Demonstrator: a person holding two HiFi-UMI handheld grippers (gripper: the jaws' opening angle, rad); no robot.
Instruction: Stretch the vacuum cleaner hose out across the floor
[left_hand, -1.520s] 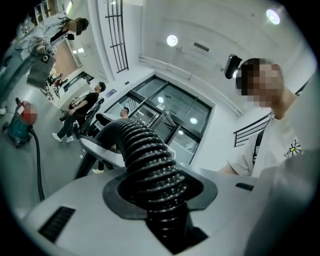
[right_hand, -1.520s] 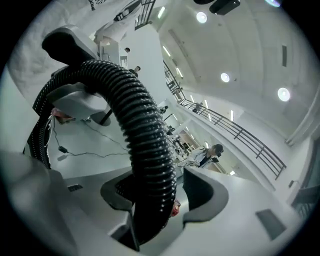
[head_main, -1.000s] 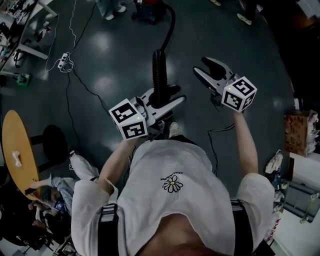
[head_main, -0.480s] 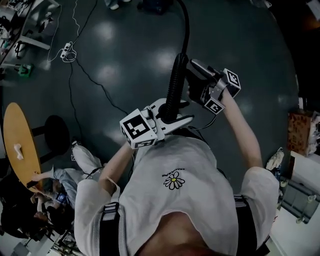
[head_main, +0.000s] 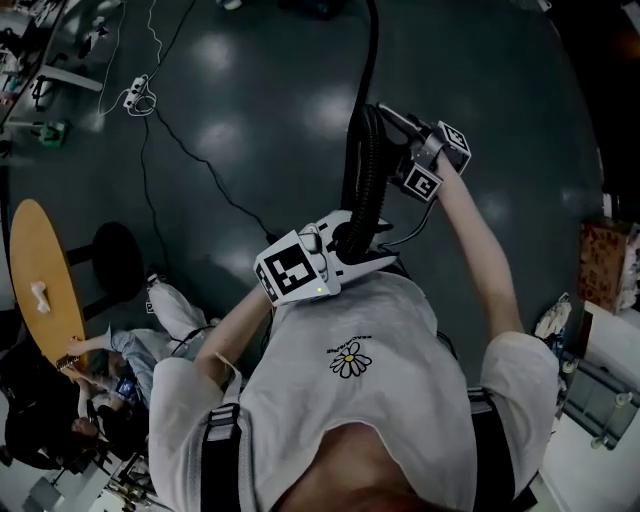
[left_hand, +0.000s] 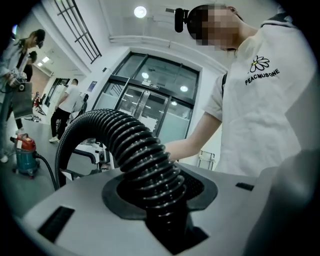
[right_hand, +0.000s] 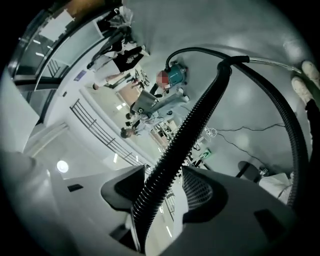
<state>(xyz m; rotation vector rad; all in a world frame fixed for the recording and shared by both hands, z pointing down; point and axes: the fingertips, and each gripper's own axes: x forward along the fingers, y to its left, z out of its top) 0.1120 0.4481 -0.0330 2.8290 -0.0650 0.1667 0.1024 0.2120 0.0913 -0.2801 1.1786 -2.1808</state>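
Left gripper is clamped on the ribbed hose, held above the floor. Right gripper stands wide around it, higher up, pads not pressing. The hose's far end is cut off at the head view's top edge.

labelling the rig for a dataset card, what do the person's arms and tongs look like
Left tongs and right tongs: pale grey, two broad jaws with dark recessed pads, each backed by a white cube of black square markers. A thin dark cable trails from the right one. Short white T-shirt sleeves.
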